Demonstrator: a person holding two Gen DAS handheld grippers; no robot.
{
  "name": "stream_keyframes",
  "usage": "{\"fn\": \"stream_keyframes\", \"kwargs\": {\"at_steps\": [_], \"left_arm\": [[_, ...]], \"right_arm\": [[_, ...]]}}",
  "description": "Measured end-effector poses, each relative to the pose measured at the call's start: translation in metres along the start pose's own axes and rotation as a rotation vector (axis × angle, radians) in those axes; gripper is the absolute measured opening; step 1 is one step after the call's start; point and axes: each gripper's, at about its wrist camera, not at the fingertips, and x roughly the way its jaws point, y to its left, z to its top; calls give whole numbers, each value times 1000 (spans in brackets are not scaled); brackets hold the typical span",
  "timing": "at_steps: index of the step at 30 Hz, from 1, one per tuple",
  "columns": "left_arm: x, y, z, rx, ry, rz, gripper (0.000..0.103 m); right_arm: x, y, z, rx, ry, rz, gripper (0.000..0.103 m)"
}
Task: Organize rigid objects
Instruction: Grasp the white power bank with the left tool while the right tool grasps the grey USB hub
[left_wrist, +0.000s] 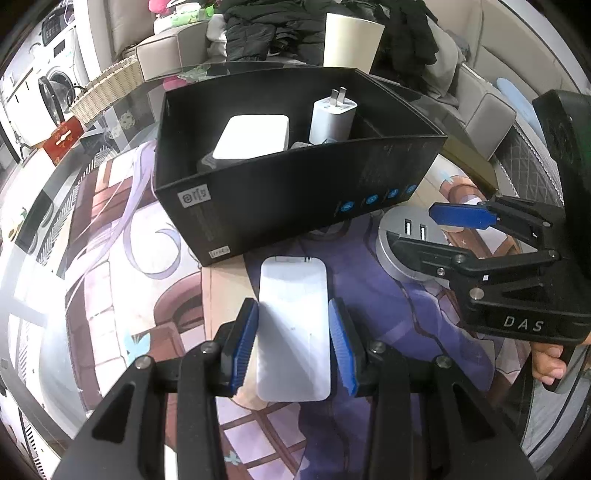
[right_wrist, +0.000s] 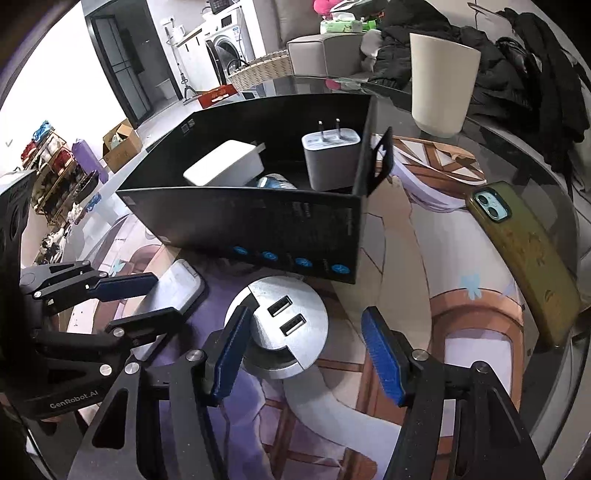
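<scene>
Printed mat (left_wrist: 110, 280), white power bank (left_wrist: 293, 332) clamped in left gripper (left_wrist: 293, 343)

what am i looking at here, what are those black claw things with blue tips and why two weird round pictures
Those claws are two hand-held grippers, one in each of a person's hands, each with a fisheye camera looking along its fingers. That is why both pictures are round and warped: one is taken from the left gripper, the other from the right gripper.

On the printed desk mat stands an open black box with two white chargers inside. A beige cup and a phone in a green case sit further off.

The left gripper is clamped on a flat white charger. The right one straddles a round silver USB hub, apparently with a gap on one side, so it is not yet gripped.
</scene>
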Motion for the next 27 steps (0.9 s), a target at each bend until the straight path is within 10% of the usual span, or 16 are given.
{"fn": "stream_keyframes", "kwargs": {"at_steps": [22,27], "left_arm": [[0,1,0,-11,11,-11,41],[0,0,1,-5,12,-11,46]], "right_arm": [[1,12,-8,-41,1,42,64],[-3,17,-9,-65,-8,77,39]]}}
